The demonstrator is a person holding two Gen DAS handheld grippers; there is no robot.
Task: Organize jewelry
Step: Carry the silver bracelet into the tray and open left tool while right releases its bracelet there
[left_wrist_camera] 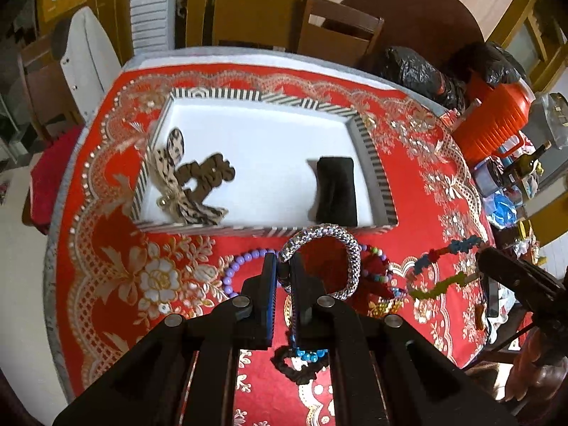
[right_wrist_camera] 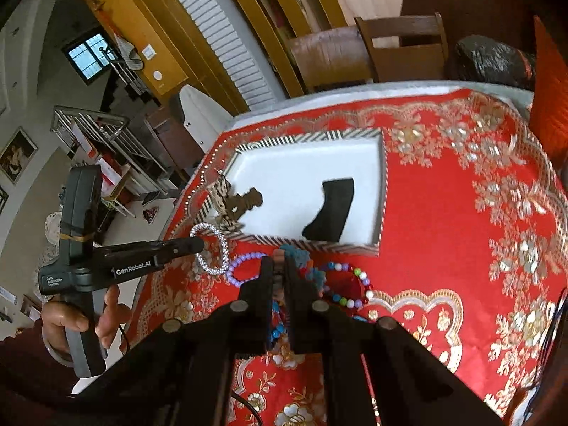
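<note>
Both tools are closed on jewelry above the table. The left tool has its fingers clamped on a silver bracelet, a thick sparkling ring that stands up from the tips and hangs clear of the cloth; from the right wrist view the same bracelet dangles at the end of that tool, whose handle is gripped by a hand. The right tool is pinched on a chunky bracelet of teal, orange and red pieces, and in the left wrist view this strand hangs from its tip in a loose arc.

Just beyond the tools, on the red and gold tablecloth, lie a purple bead bracelet and a bracelet of mixed coloured beads. A blue bead string and a dark scrunchie sit lower down, partly hidden under the left tool.

Farther out stands a shallow tray with a striped rim and a white floor. Inside it are a small black cushion near the right wall and a brown cutout with a spotted fabric bow at the left wall.

Past the table edge are wooden chairs, black bags and an orange container.
</note>
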